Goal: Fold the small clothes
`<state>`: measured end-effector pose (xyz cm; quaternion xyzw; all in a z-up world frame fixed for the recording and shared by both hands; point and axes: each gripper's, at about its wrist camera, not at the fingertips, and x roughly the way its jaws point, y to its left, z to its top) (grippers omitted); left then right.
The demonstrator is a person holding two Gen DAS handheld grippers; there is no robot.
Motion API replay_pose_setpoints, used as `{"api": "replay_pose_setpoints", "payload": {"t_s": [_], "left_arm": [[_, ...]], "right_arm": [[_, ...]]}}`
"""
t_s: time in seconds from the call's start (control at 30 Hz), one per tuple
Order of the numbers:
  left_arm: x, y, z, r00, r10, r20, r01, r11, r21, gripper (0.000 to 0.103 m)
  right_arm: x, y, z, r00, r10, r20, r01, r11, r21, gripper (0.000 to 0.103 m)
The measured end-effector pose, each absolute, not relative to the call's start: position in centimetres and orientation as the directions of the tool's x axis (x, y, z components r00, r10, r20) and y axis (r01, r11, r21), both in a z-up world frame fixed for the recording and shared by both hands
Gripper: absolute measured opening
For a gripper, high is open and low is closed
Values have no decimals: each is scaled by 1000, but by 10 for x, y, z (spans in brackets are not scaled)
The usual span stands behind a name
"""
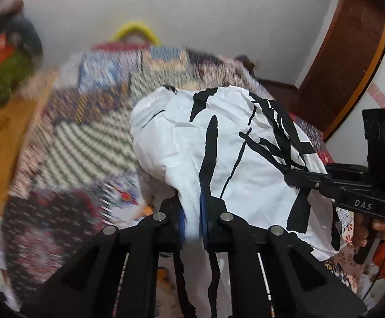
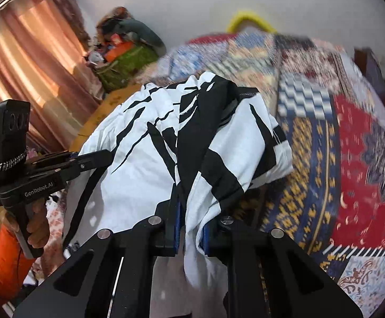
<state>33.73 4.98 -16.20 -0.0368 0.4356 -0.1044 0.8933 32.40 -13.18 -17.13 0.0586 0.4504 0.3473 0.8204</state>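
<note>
One white garment with bold black brush-stroke print (image 1: 232, 145), seemingly a small T-shirt, hangs raised over a bed spread with one patchwork quilt (image 1: 86, 137), pinched at two spots. The left gripper (image 1: 191, 212) has its blue-padded jaws nearly closed on a bunched edge of the cloth. The right gripper (image 2: 191, 222) is likewise nearly closed on white fabric, with a black panel draped just above it. Each tool also shows in the other's view: the right gripper at the garment's far side, held by a hand (image 1: 364, 233) in an orange sleeve; the left one beside the shirt, held by the other hand (image 2: 33, 225).

The step in hand looks like the pick-up: the shirt is gripped and lifted, crumpled, not yet folded. The next move probably calls for drawing the two grips apart to stretch the cloth flat, then laying it smooth on the quilt.

Counted: one garment, two grippers, two hands, one quilt.
</note>
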Motion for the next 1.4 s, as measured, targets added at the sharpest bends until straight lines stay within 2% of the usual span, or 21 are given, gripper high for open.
{"api": "replay_pose_setpoints", "payload": {"t_s": [0.27, 0.5, 0.77, 1.03, 1.13, 1.2, 1.4], "left_arm": [[305, 107, -95, 724, -128, -678, 84, 992, -97, 10], [295, 176, -86, 739, -71, -670, -12, 993, -119, 10], [302, 240, -143, 653, -71, -754, -106, 977, -184, 10], [324, 268, -236, 520, -104, -848, -140, 969, -205, 10], [329, 270, -265, 473, -110, -874, -157, 966, -207, 13], [329, 271, -277, 461, -114, -880, -169, 962, -213, 18], [320, 275, -276, 469, -114, -876, -188, 956, -225, 21]], "right_arm": [[304, -78, -110, 417, 673, -611, -595, 710, 376, 11], [299, -14, -96, 399, 709, -582, -642, 669, 374, 11], [309, 57, -144, 303, 702, -645, -642, 650, 406, 11], [332, 88, -216, 193, 636, -747, -604, 677, 420, 12], [338, 91, -236, 159, 606, -779, -589, 692, 418, 14], [341, 89, -245, 137, 599, -789, -580, 694, 426, 21], [335, 75, -238, 171, 575, -800, -582, 714, 389, 26]]}}
